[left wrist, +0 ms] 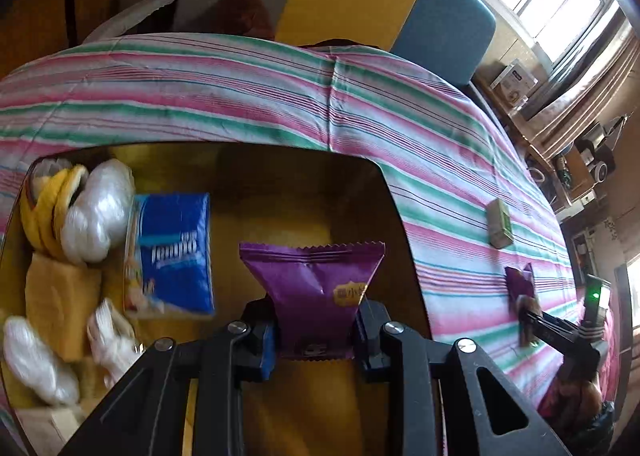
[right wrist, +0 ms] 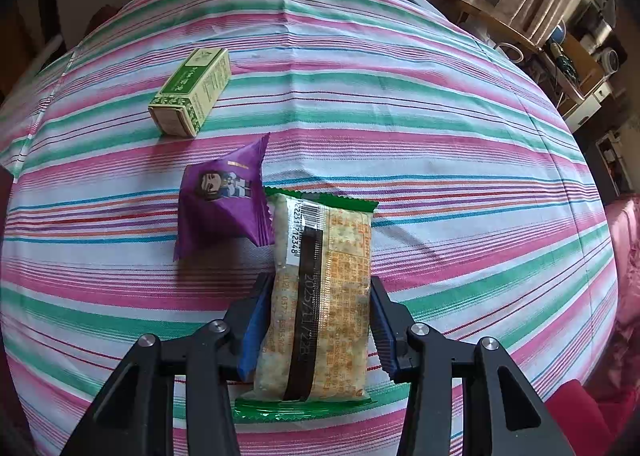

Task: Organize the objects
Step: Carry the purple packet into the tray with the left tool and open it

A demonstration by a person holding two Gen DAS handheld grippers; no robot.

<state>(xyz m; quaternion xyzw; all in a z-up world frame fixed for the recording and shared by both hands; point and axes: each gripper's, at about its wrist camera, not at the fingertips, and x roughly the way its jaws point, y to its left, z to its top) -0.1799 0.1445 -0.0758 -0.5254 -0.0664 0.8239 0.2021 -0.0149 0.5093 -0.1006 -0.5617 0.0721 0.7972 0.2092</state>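
Observation:
My left gripper is shut on a purple snack packet and holds it above the open yellow box. In the box lie a blue tissue pack, white plastic-wrapped items and yellow items. My right gripper is shut on a green-edged rice cracker packet just above the striped cloth. A second purple snack packet lies just left of it, and a green carton lies farther back left. The right gripper also shows in the left wrist view, at the right.
The striped cloth covers the whole table. Yellow and blue chair backs stand behind its far edge. A cluttered wooden shelf and a window are at the right. Red fabric lies at the near right.

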